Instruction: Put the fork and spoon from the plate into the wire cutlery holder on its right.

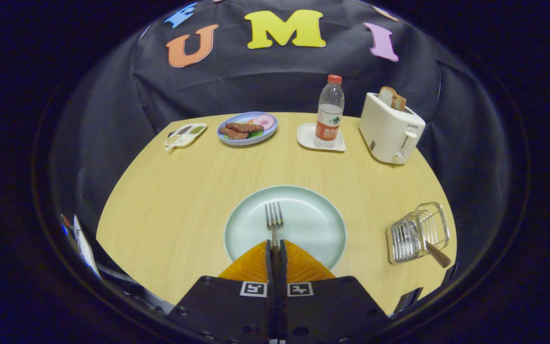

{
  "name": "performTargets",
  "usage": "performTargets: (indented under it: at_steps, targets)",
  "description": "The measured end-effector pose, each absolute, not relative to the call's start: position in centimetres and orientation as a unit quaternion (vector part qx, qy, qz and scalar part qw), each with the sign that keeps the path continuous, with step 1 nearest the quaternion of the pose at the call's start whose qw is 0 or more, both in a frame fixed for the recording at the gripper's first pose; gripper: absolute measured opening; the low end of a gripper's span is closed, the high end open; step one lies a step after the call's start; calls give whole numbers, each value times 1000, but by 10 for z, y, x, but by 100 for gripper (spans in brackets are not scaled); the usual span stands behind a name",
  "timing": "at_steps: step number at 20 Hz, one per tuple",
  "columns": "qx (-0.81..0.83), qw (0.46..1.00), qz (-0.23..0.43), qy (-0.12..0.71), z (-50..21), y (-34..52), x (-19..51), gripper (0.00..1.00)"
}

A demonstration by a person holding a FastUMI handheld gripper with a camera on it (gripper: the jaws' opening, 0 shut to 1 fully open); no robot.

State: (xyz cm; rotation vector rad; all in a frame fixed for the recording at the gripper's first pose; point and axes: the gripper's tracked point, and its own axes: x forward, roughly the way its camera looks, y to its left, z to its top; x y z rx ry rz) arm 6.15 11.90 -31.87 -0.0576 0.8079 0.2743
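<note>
My gripper [275,244] is shut on the handle of a metal fork [274,219]. The tines stick out just ahead of the orange fingers [251,265], over the middle of a pale green plate [315,222] on the wooden table. I cannot tell whether the fork rests on the plate or hangs above it. To the right of the plate, near the table's edge, stands the wire cutlery holder [411,234]. A wooden handle [437,255], which looks like the spoon's, leans out of the holder's near side.
Along the back of the table [170,191] stand a white toaster [389,129] with bread, a water bottle [330,112] on a small white tray, a blue plate of food [247,127] and a small snack dish [184,134].
</note>
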Motion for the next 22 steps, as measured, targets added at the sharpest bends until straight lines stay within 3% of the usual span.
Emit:
performTargets:
  at_steps: [12,22]
  targets:
    - [0,933,95,348,-260,-18,81,1]
    - [22,927,42,371,-277,-122,68,1]
